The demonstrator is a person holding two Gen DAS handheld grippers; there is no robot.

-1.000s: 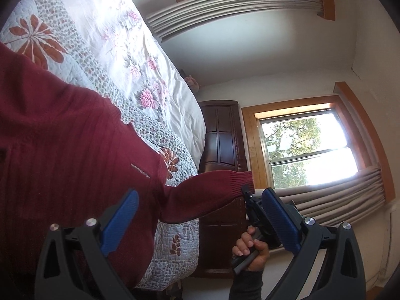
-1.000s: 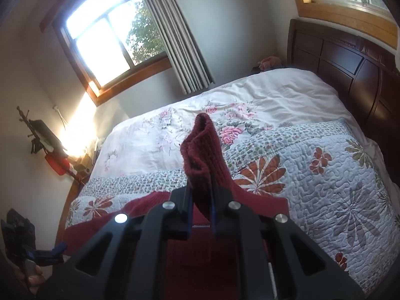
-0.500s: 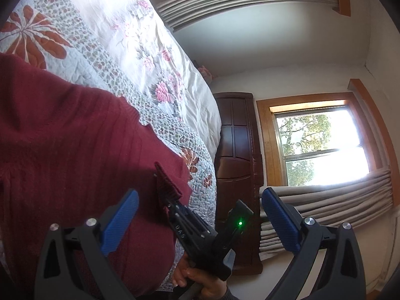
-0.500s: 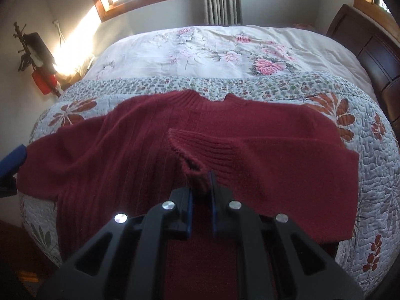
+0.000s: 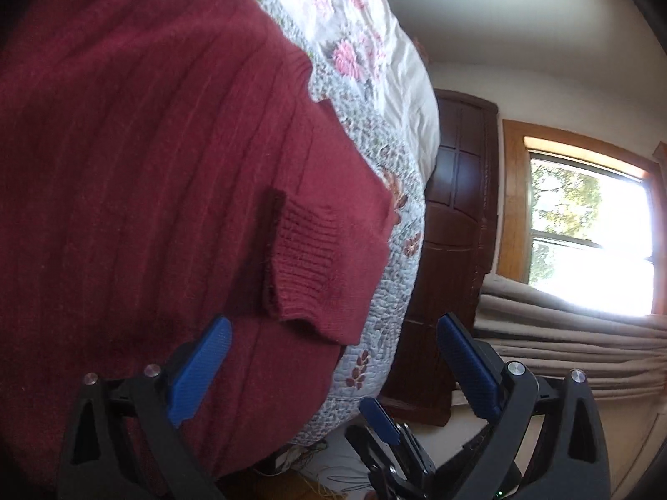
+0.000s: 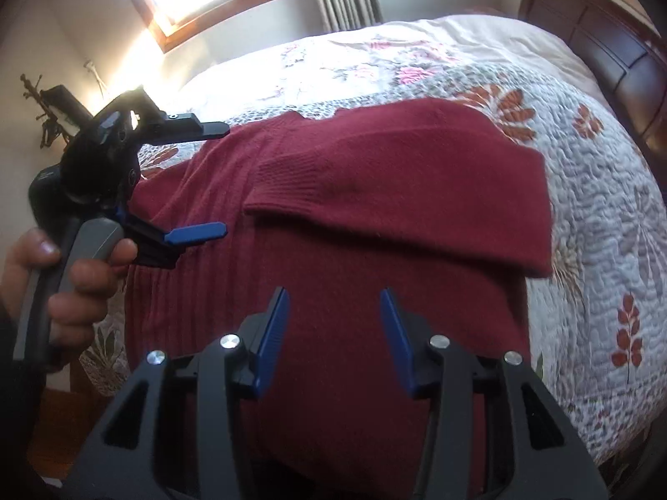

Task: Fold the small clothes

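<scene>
2 grippers, both with nothing in them right now. The right gripper [image 6: 333, 333] has its blue pads spread apart and it hangs just above the lower body of the sweater [image 6: 333, 291], empty gap between the fingers. The left gripper [image 5: 333, 358] is spread even wider in its own view, one blue pad over the red knit and the other out past the edge of the bed, again holding nothing. You can also see it from the right wrist camera, out at the sweater's left side, with a hand [image 6: 62, 275] wrapped round its grey handle and its fingers pointing in over the knit.

The sweater itself is dark red, ribbed, and lies flat on the quilt [image 6: 604, 208], which is pale with rust-coloured leaves and flowers. 1 sleeve [image 6: 396, 196] is folded in across the chest, so its ribbed cuff [image 5: 308, 266] sits on top of the body panel, roughly in the middle. The fold edge on the right side lines up close to the sweater's side. The neckline points toward the far end of the bed, where a white cover with pink flowers [image 5: 367, 41] takes over.

Behind the bed there's a dark wooden headboard [image 6: 604, 41], and 1 window [image 5: 592, 241] with grey curtains bunched under it in the left view. Whether the other sleeve is folded yet I can't really tell, that side is mostly hidden behind the left gripper.
</scene>
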